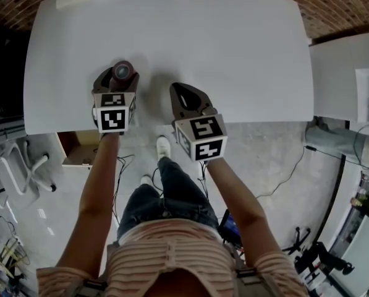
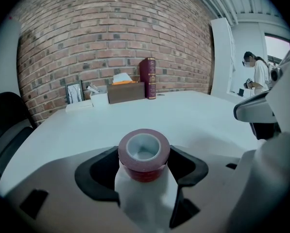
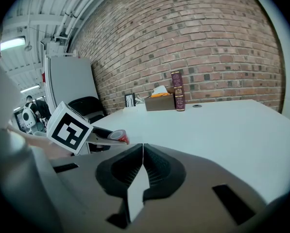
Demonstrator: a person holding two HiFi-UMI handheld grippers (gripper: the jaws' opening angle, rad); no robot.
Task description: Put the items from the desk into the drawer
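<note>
A red tape roll (image 1: 123, 72) with a white core sits between the jaws of my left gripper (image 1: 118, 80), which is shut on it just above the white desk (image 1: 233, 48) near the front edge. In the left gripper view the tape roll (image 2: 144, 154) stands on end, hole toward the camera. My right gripper (image 1: 177, 89) hovers beside it to the right, its jaws (image 3: 143, 147) shut with nothing between them. From the right gripper view the left gripper's marker cube (image 3: 69, 127) and the tape roll (image 3: 118, 137) show at left.
At the desk's far edge stand a maroon book (image 2: 147, 77), a brown box (image 2: 126, 91), a small picture frame (image 2: 74, 92) and a white holder (image 2: 99, 99). An open brown drawer (image 1: 78, 147) shows below the desk's front left. A black chair (image 2: 6, 132) is at left, a person (image 2: 259, 74) stands far right.
</note>
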